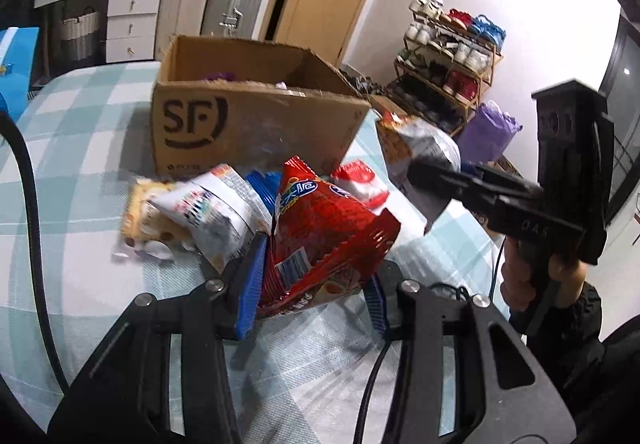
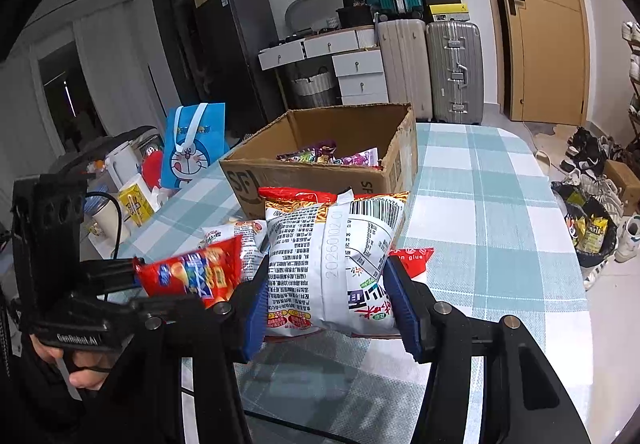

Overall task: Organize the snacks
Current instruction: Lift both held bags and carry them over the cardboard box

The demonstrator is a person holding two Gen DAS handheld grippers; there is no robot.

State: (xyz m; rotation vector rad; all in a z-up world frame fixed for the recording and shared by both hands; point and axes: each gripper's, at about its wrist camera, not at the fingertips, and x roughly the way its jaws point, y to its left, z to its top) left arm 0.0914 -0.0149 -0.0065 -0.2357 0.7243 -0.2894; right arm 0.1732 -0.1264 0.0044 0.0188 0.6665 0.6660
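My left gripper (image 1: 316, 292) is shut on a red snack bag (image 1: 320, 240), held just above the checked tablecloth (image 1: 80, 148). In the right wrist view the same red snack bag (image 2: 188, 272) hangs at the left in the left gripper (image 2: 140, 278). My right gripper (image 2: 330, 304) is shut on a white snack bag (image 2: 332, 256) with a barcode, its blue pads pressing both sides. Behind both stands an open cardboard box (image 2: 320, 174) marked SF, with several small sweets inside. Another white snack bag (image 1: 192, 212) and a red-and-white packet (image 1: 360, 184) lie on the cloth before the cardboard box (image 1: 256, 116).
A black cable (image 1: 28, 184) runs over the table's left side. A blue cartoon bag (image 2: 192, 140), a kettle and a mug stand past the table's left edge. Suitcases (image 2: 452, 72), drawers and a door are behind; a shoe rack (image 1: 448, 56) is on the right.
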